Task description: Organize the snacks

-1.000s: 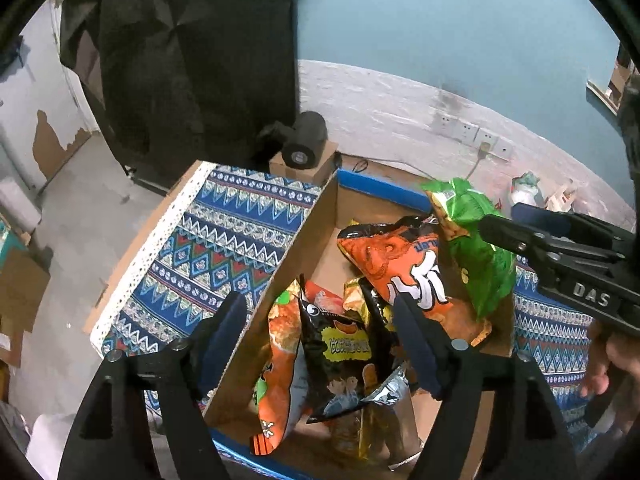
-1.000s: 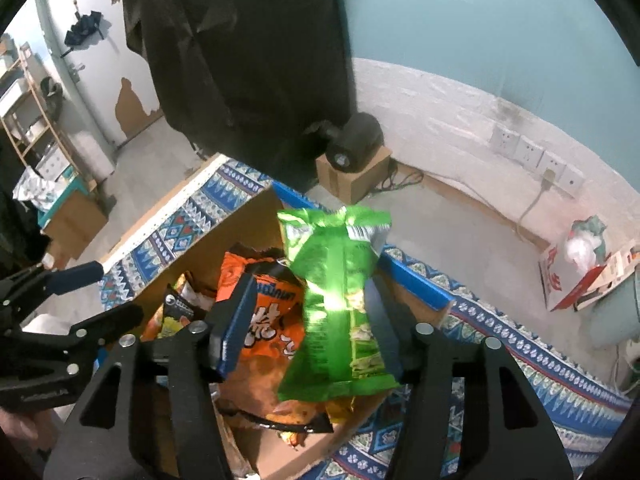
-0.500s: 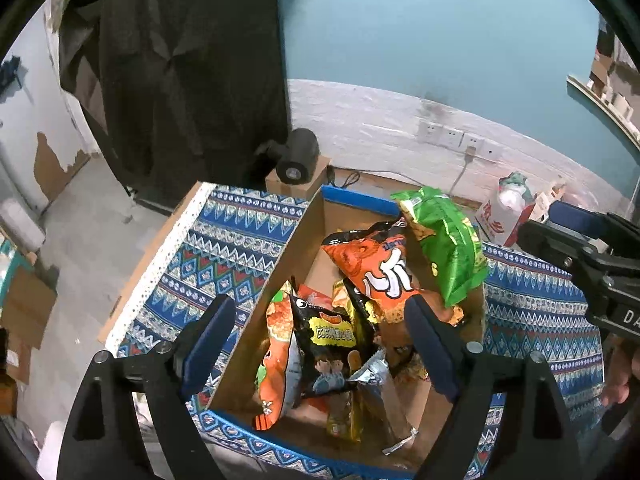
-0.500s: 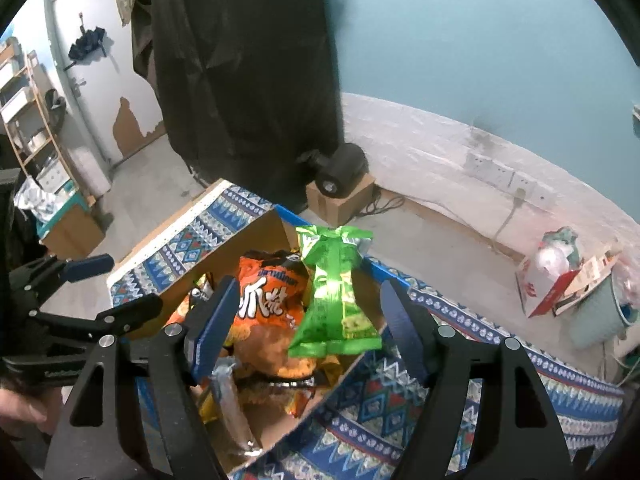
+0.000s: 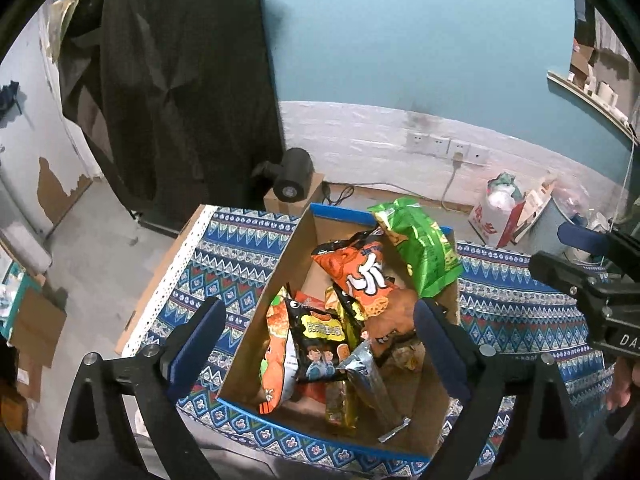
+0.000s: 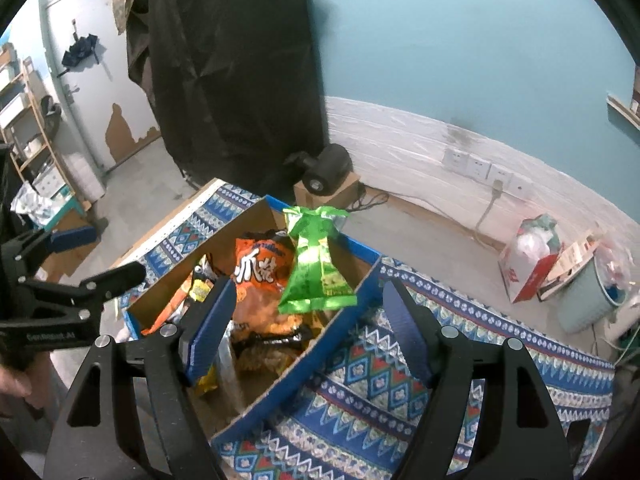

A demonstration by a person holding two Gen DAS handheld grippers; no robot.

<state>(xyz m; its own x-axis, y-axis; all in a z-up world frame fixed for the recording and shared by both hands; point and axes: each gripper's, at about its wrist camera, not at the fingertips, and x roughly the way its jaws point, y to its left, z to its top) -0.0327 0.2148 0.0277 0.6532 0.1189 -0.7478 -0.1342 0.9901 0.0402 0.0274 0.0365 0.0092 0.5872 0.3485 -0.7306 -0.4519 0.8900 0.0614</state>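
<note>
**Both grippers empty, box packed; green bag is the loose end**

Left gripper: jaws wide apart, just been opening, nothing between the pads. It hangs above the near end of the cardboard box, looking down into it.

Right gripper: jaws also spread, just been opening further, nothing gripped. The pads frame the box's right wall from above without touching anything.

Snacks are all inside the box, which sits on the patterned cloth. Black bag and the orange-red one stand at the near end; orange bag is mid-box, leaning; green bag is at the far end, propped nearly upright against the right wall and sticking out above the rim.

Key relation: the green bag lies dead ahead of the right gripper, past its fingertips, long axis running up and away along the line of sight. From the left gripper it sits far and off to the right, behind the orange bag. Right hand is nearer, I judge.

If anything needs tidying, it's pushing that green bag down; risk is tipping it over the wall onto the cloth.
</note>
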